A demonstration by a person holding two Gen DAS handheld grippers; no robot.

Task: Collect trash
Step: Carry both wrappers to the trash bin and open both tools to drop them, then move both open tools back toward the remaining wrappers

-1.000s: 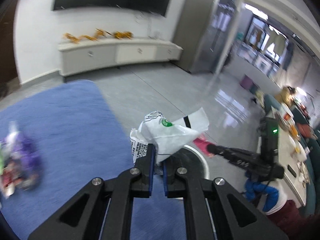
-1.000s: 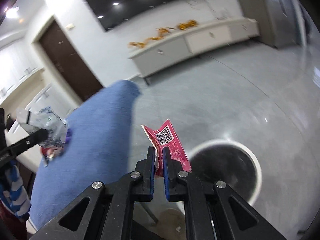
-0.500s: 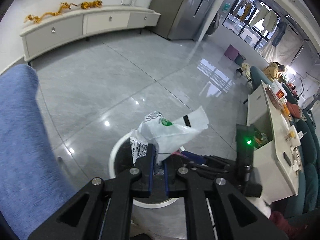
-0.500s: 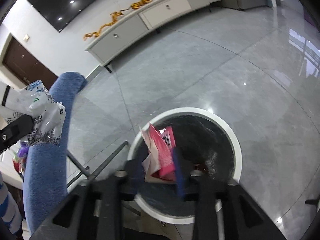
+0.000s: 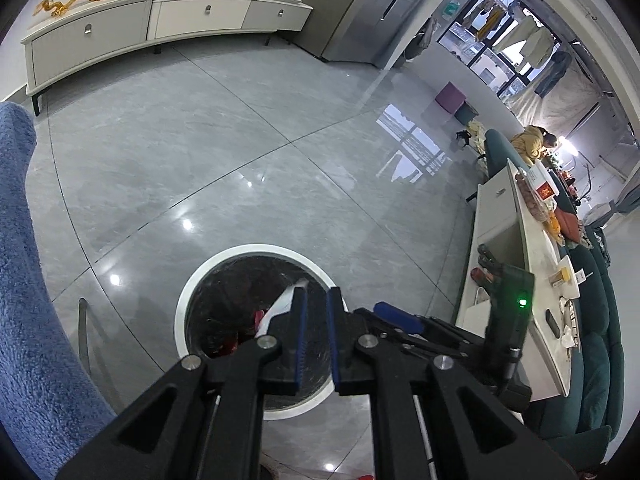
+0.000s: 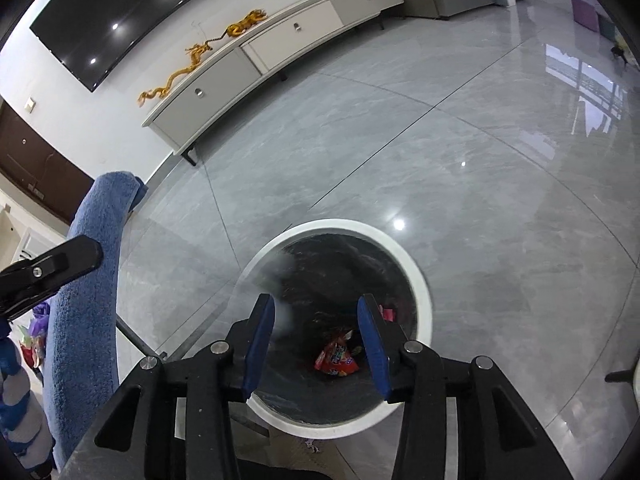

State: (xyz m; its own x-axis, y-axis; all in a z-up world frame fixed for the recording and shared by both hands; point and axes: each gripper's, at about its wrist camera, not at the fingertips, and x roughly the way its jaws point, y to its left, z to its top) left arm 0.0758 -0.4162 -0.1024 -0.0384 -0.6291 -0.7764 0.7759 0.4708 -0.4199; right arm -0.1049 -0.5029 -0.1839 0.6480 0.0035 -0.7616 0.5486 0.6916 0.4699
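Both grippers hang over the white-rimmed bin (image 5: 256,249) on the grey floor, pointing steeply down into its black liner. The right gripper (image 6: 316,328) has just been opening its jaws, and they stand wide with nothing between them. Below it a red wrapper (image 6: 336,360) lies at the bottom of the bin, with a pink wrapper (image 6: 387,314) against the liner beside it. The left gripper (image 5: 316,320) has its jaws almost closed, only a slit between the blue pads and nothing in it. A white wrapper (image 5: 282,304) shows just left of its left finger, inside the rim; whether it is falling free or clinging to the finger cannot be told.

The drop appears all but made. To finish it well, both grippers are best kept over the mouth of the bin until the white wrapper is plainly down, since so light a thing may well drift or catch on the rim or a pad. A wider opening of the left jaws would likely shake it loose. More litter (image 6: 34,340), blurred, waits by the blue-covered bench (image 6: 92,280), the likely next stop.
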